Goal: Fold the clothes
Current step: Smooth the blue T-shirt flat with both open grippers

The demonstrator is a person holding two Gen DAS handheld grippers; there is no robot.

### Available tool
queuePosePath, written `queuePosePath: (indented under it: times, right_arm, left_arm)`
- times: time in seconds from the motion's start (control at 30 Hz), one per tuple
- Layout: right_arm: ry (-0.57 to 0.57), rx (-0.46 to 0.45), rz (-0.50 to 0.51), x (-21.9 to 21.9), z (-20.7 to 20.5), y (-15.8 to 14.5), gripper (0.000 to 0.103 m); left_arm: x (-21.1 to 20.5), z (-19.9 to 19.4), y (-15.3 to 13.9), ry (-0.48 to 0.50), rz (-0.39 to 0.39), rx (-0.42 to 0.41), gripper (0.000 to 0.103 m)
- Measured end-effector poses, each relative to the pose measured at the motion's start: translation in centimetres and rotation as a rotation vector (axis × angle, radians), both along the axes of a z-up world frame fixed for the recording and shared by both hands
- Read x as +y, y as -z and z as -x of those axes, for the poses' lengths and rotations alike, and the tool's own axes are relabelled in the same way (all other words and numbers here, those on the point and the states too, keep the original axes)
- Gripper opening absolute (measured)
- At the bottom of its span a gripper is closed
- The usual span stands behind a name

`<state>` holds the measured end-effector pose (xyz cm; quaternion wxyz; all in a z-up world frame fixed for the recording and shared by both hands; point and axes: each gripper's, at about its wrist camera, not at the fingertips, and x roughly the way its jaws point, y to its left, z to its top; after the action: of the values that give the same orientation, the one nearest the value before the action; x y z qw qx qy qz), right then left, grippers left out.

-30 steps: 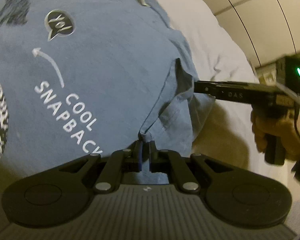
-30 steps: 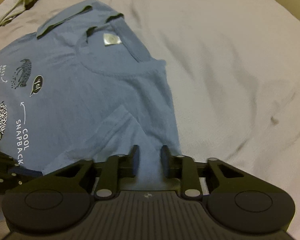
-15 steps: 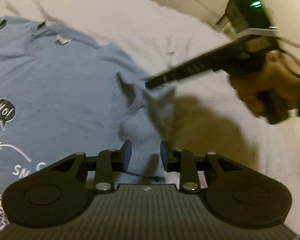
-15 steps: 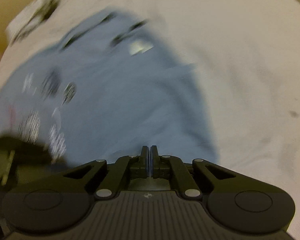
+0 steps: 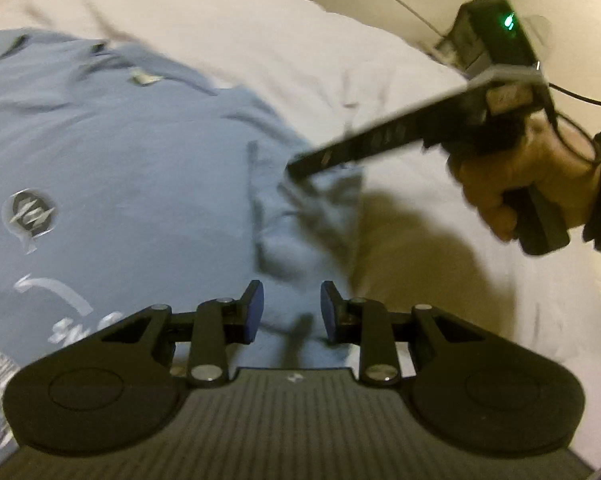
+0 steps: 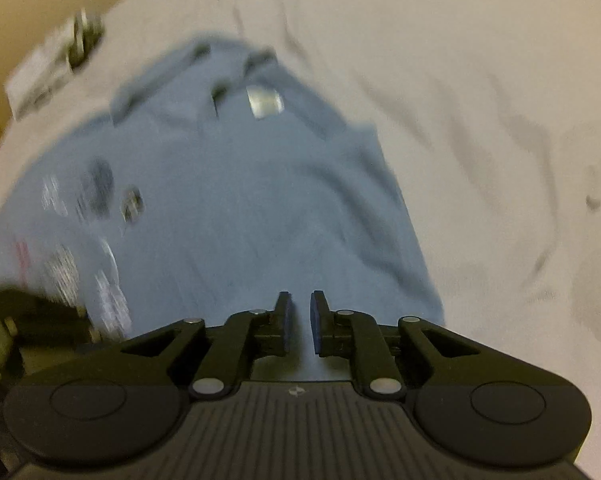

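The blue shirt (image 5: 120,184) lies flat on the white bed (image 5: 300,40). The left gripper (image 5: 291,312) is wide apart above its sleeve. The right gripper (image 6: 299,320) is a little apart, holding nothing.

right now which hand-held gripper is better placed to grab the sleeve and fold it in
Right. The right hand-held gripper has its tip at the bunched sleeve of the blue t-shirt, jaws slightly apart. The left hand-held gripper is open, further back over the shirt body.

Left gripper (image 5: 291,310) jaws wide apart, right gripper (image 6: 299,320) jaws slightly parted, both empty
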<state>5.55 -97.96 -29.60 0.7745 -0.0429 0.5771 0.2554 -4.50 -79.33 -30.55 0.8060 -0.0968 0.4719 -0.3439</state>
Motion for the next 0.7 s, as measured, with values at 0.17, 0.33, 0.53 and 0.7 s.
queuePosePath:
  times: [0.17,0.33,0.53,0.7]
  right_arm:
    - [0.115,-0.009,0.064,-2.3,0.2,0.9,0.008]
    - [0.212,-0.060,0.057,-3.4,1.2,-0.5,0.010]
    - [0.273,-0.078,0.131,-3.5,3.2,-1.3,0.014]
    - [0.344,-0.107,0.097,-2.4,6.8,-3.5,0.025]
  left_arm:
    - [-0.9,-1.1,2.5,0.039,-0.054,0.048,0.024]
    - [1.6,-1.2,2.4,0.021,-0.105,0.035,0.024]
    - [4.4,-0.8,1.1,-0.001,-0.140,0.015,0.024]
    - [7.0,0.6,-0.1,-0.009,-0.199,0.003,0.024]
